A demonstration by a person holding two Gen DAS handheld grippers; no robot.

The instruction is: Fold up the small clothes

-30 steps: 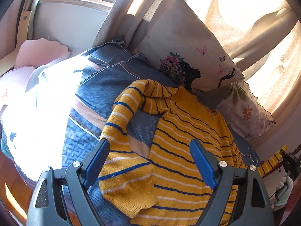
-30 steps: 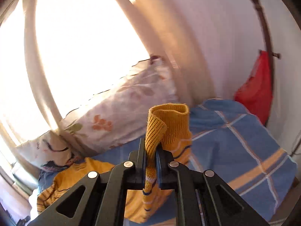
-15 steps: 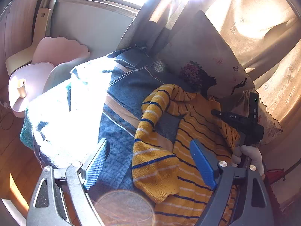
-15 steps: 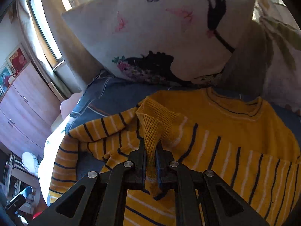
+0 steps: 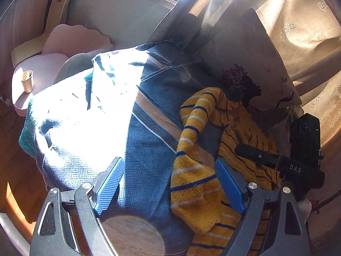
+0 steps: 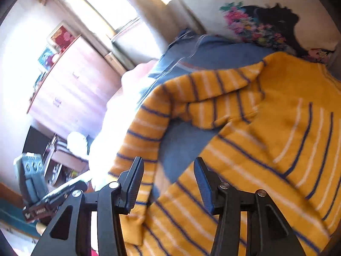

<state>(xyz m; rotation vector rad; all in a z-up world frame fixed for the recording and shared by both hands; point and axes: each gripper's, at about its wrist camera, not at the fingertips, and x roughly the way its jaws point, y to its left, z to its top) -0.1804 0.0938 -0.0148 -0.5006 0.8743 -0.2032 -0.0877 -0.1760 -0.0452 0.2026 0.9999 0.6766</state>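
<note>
A small yellow sweater (image 5: 240, 149) with blue and white stripes lies on a blue checked blanket (image 5: 149, 140). Its near sleeve (image 5: 194, 177) bends down toward me, cuff between my left fingers. My left gripper (image 5: 170, 183) is open and empty, hovering above the cuff. The right gripper shows at the right of the left wrist view (image 5: 266, 157), over the sweater's body. In the right wrist view my right gripper (image 6: 168, 181) is open and empty above the sweater (image 6: 266, 138) and its folded sleeve (image 6: 213, 98).
A white pillow (image 5: 251, 64) with a dark figure print leans against the curtains behind the sweater; it also shows in the right wrist view (image 6: 266, 17). A pink chair (image 5: 64, 49) with a cup (image 5: 27, 81) stands left of the bed. A wooden wardrobe (image 6: 70, 89) stands across the room.
My right gripper carried the sleeve cuff across onto the sweater, then opened and let it go. The left gripper stayed open and drifted left and back.
</note>
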